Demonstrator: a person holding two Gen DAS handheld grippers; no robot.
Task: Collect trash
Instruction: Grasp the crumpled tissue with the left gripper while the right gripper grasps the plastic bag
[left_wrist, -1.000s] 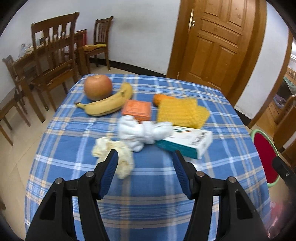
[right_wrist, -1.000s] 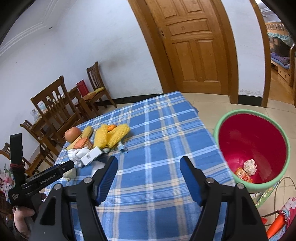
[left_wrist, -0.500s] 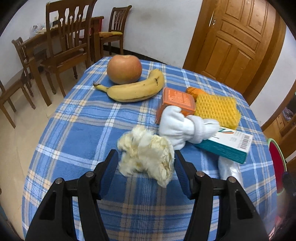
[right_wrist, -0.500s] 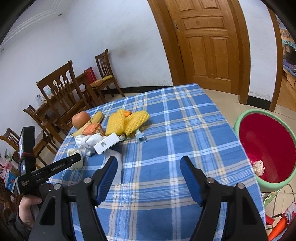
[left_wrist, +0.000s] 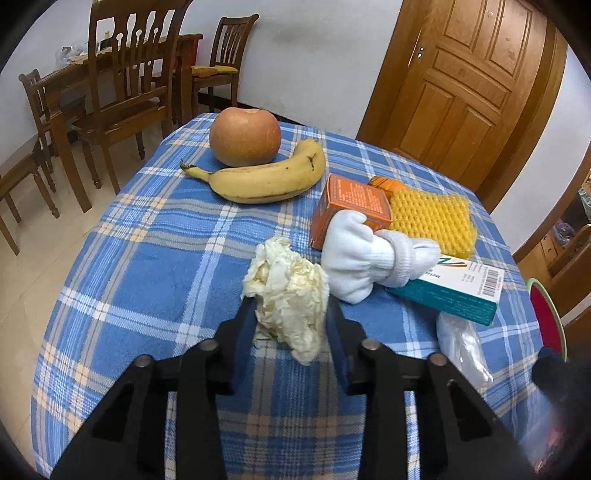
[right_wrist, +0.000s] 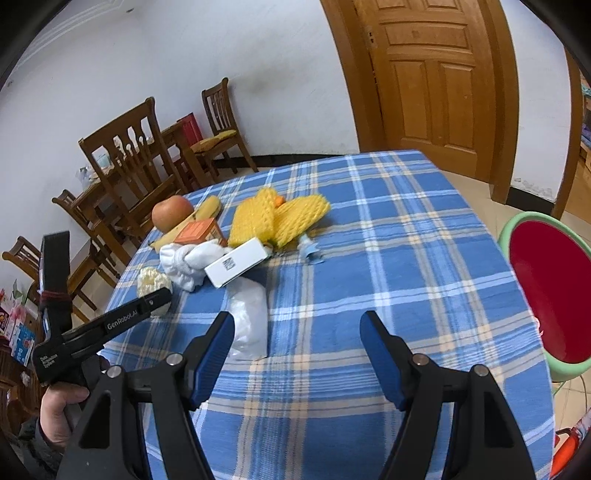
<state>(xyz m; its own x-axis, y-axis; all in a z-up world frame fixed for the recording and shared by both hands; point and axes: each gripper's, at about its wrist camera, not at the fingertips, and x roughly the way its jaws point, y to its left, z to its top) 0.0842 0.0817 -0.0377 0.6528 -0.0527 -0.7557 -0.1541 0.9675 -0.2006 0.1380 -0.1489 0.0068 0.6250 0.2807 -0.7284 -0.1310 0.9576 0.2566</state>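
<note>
— Two hand-held grippers; what's the left hand-held gripper (left_wrist: 290, 317) doing?
— Its jaws have just been closing, and they now pinch the crumpled tissue (left_wrist: 286, 291) between the pads, on the checked tabletop (left_wrist: 147, 258).
— What's around it?
— At two o'clock of the wad, touching it, lies a white sock (left_wrist: 369, 258); an apple (left_wrist: 244, 136) sits far off at eleven.
— And the right hand-held gripper (right_wrist: 297, 354)?
— Spread wide, gripping nothing; a clear plastic bag (right_wrist: 247, 317) lies at its eleven o'clock, the red bin (right_wrist: 554, 291) at three.

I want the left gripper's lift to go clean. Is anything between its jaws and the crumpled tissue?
Nothing visible. The left gripper jaws have just been closing and flank the crumpled tissue directly. The white sock lies just beside it, outside the jaws.
</note>
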